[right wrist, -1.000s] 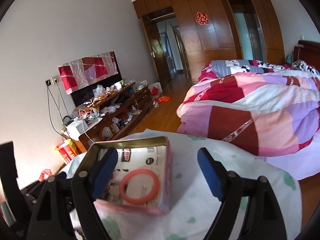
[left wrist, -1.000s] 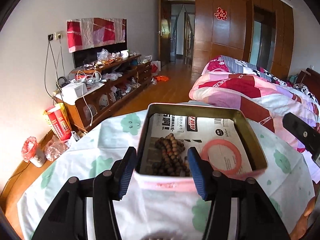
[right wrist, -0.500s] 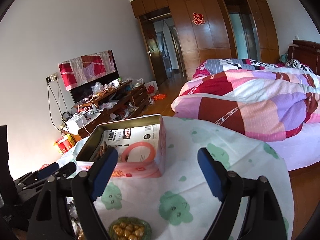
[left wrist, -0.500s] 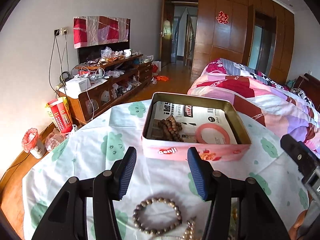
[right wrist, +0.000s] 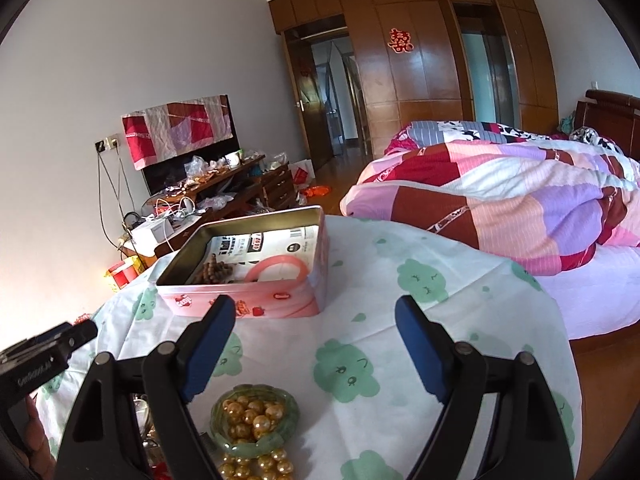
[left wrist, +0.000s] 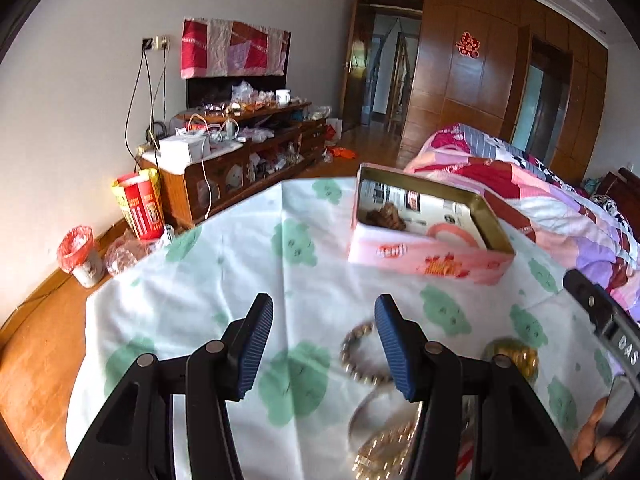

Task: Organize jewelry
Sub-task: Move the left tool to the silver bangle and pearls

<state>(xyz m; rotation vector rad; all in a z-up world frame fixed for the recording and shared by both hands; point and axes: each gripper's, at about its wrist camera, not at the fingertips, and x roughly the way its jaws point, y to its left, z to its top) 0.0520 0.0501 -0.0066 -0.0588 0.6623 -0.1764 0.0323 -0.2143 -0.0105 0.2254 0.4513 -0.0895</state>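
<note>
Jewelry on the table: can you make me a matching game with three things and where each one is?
Things:
1. pink bangle
2. gold beads
3. beaded bracelet

Places:
A. lying on the tablecloth by the left gripper
B. inside the pink tin
C. piled inside the green bangle

Pairs: 1-B, 2-C, 3-A

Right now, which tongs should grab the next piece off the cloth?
Probably right. The right tongs are open, with the green bangle and its gold beads just below them. The left tongs are open too, but the beaded bracelet sits partly behind one finger.
</note>
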